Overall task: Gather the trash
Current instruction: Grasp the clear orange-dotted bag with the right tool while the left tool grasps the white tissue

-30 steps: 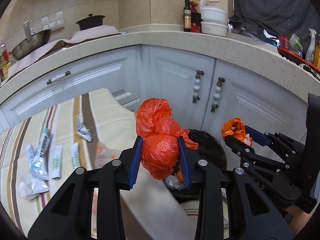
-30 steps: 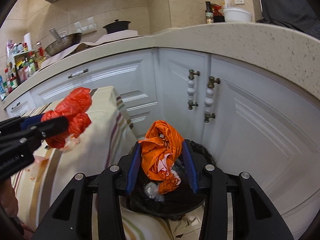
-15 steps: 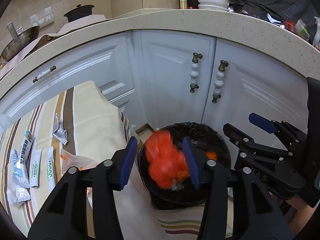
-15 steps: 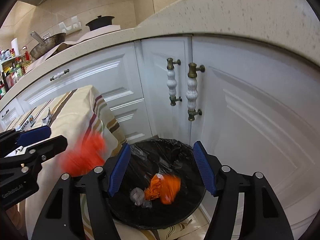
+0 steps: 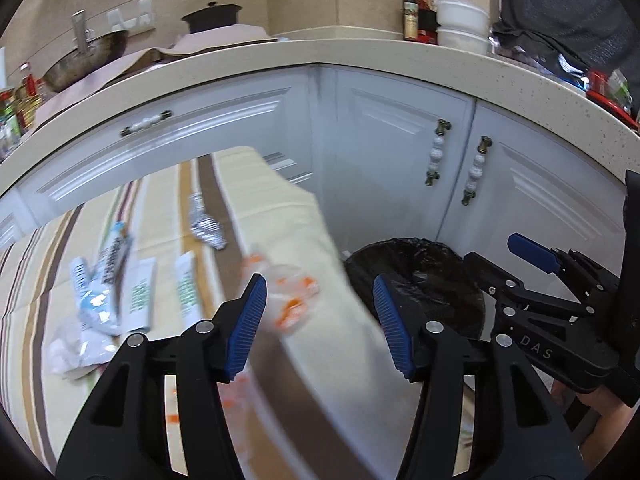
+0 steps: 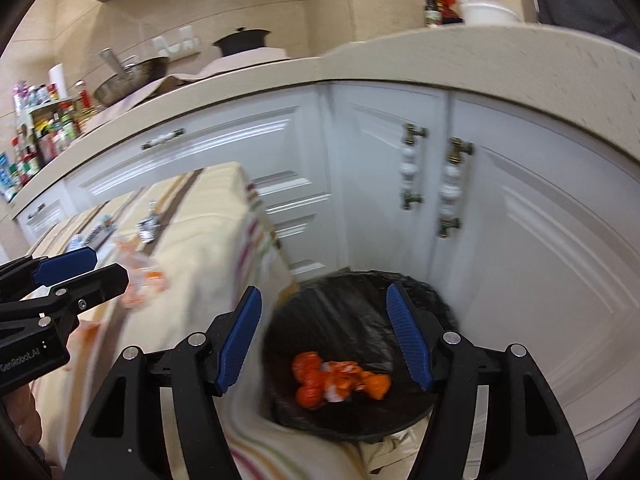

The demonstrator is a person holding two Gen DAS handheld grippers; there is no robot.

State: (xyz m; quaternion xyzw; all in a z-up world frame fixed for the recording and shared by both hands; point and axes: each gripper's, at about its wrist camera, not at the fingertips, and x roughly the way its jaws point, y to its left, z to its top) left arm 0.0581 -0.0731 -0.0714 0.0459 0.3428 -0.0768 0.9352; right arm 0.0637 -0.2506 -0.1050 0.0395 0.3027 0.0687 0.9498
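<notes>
My left gripper has its jaws opening with nothing between them, above the table's right edge. Beyond its gap a clear bag with orange scraps lies on the striped tablecloth. Farther left lie a silver foil wrapper, white-green sachets and a blue-white wrapper. My right gripper hangs open and holds nothing over the black-lined trash bin. Two crumpled orange bags rest at the bin's bottom. Each gripper shows in the other's view: the right gripper and the left gripper.
White cabinet doors with beaded handles stand close behind the bin, under a speckled countertop. A wok, a black pot, bottles and bowls sit on the counter. The bin stands right against the table's hanging cloth.
Both grippers opened and let go of their orange bags, which dropped into the bin. The left gripper has since swung left over the table; the right has drawn back a little.
</notes>
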